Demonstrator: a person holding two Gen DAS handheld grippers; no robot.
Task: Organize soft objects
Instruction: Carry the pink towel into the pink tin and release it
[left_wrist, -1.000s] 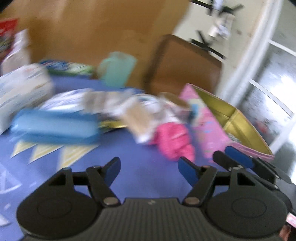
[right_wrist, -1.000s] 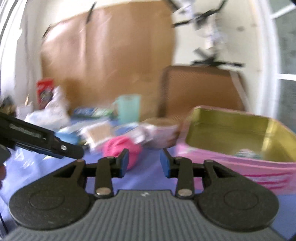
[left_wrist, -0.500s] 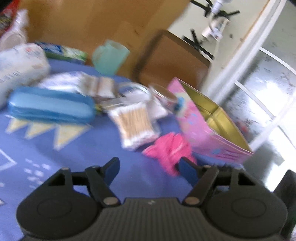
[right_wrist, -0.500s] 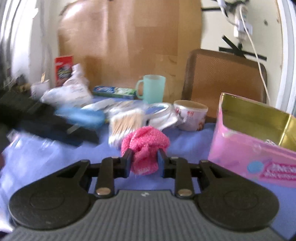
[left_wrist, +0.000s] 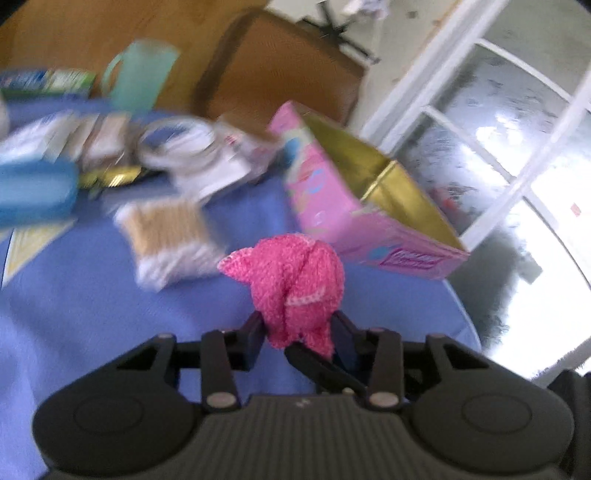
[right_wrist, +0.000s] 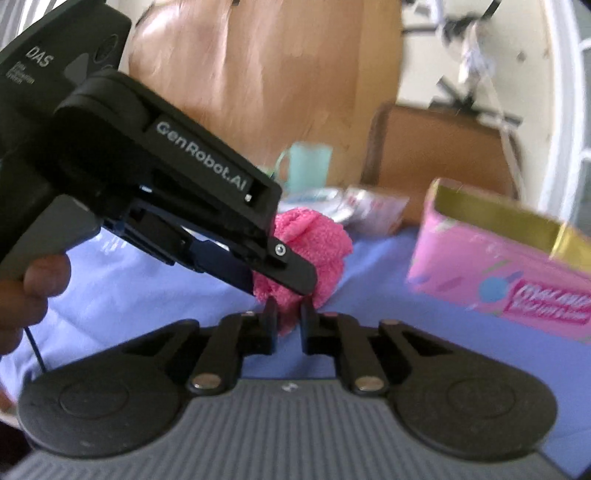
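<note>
Blue tablecloth (left_wrist: 92, 314) carries pink box (left_wrist: 332, 206), cotton-swab pack (left_wrist: 170, 236), blue case (left_wrist: 33, 195), mint cup (left_wrist: 142, 74).

Left tool (right_wrist: 284, 284) body, right wrist view: white lettering "GenRobot.AI" on the side arm; "DAS" on the upper housing, smaller print beneath illegible. Pink box (right_wrist: 498, 266): label lettering blurred, unreadable.

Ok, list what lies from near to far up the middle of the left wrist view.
Left gripper → pink cloth → pink box → brown chair.
</note>
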